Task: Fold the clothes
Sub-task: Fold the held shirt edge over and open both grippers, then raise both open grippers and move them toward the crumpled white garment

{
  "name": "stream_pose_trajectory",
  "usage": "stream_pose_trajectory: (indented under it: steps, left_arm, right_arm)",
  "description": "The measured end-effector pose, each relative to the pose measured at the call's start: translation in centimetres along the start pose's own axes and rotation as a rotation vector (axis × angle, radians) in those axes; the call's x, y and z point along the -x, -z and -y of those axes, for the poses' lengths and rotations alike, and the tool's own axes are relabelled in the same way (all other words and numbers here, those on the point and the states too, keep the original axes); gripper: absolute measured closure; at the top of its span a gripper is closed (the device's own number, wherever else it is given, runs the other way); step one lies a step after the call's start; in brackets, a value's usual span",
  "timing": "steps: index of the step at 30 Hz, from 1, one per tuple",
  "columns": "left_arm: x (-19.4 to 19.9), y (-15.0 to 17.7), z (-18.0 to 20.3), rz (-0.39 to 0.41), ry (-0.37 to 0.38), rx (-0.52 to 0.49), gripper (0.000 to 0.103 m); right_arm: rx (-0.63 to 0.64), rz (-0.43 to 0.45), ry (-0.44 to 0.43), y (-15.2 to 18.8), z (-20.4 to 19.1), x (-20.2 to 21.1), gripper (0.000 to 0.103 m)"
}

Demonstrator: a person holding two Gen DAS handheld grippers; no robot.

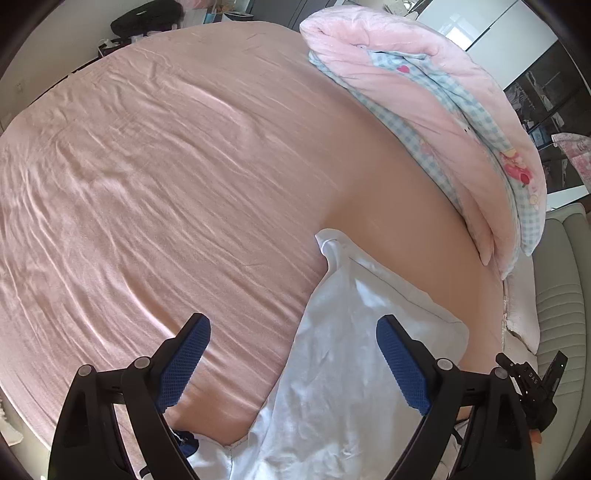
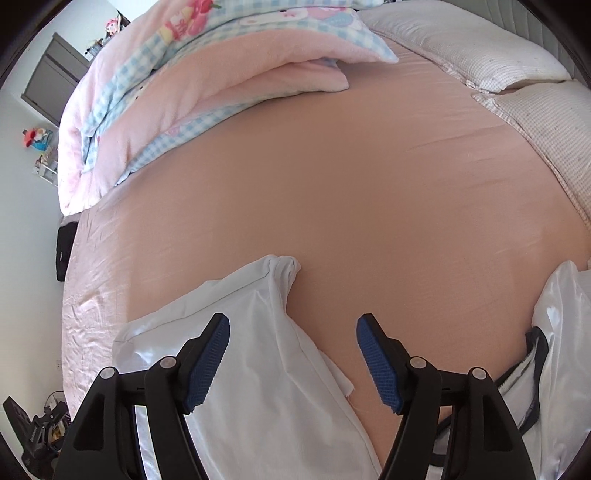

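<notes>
A white garment [image 1: 332, 369] lies on the pink bed sheet [image 1: 166, 184], one narrow end reaching up the bed, with dark blue trim [image 1: 184, 443] at its near edge. My left gripper [image 1: 293, 319] hovers above it, open, and its blue pads touch nothing. In the right wrist view the same white garment [image 2: 251, 350] lies lower left, and another white part with dark trim [image 2: 554, 332] lies at the right. My right gripper [image 2: 293, 317] is open over the garment's edge and bare sheet [image 2: 351, 184], holding nothing. The right gripper [image 1: 532, 384] also shows at the left view's lower right.
A folded pink quilt with blue check [image 1: 424, 92] [image 2: 184, 92] lies along the bed's far side. Two checked pillows [image 2: 535, 129] rest at the head by a padded headboard [image 1: 561, 295]. A black bag [image 1: 144, 18] sits beyond the bed.
</notes>
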State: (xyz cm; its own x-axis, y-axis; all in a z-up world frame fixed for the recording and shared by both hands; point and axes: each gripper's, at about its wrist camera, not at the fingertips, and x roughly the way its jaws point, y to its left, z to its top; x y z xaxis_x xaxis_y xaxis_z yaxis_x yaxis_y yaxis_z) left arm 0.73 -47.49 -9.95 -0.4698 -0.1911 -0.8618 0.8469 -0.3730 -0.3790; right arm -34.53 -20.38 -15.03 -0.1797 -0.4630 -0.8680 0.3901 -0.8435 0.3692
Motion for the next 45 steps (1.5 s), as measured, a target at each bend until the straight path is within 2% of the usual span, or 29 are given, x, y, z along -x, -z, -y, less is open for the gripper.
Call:
stream_pose_trajectory:
  steps: [9,16,19,25,34,41,45]
  left_arm:
    - [2.7,3.1,1.2,-0.008,0.068,-0.070,0.011]
    - [4.5,6.0,2.9,-0.027,0.135,-0.083,0.011]
    - [6.4,7.2,3.9,-0.022,0.147,-0.126,0.011]
    - [11.5,8.6,4.9,0.039,0.126,-0.226,0.011]
    - [17.0,9.7,2.5,0.100,0.163,-0.160,0.011]
    - [18.9,11.4,1.8,0.095,0.165,-0.191,0.011]
    - [18.6,12.1,2.1,0.090,0.136,-0.240,0.011]
  right_arm:
    - [0.193,0.058,0.054,5.3,-2.9,6.8,0.032]
    - [0.223,0.080,0.056,7.1,-4.5,9.1,0.032]
    - [0.242,0.087,0.066,8.6,-5.0,10.5,0.032]
    - [0.300,0.113,0.068,10.4,-6.4,14.6,0.032]
    - [0.353,0.207,0.035,12.8,-8.5,21.9,0.032]
    - [0.358,0.228,0.007,13.7,-8.8,25.5,0.032]
    - [0.378,0.225,0.012,13.9,-8.7,26.3,0.032]
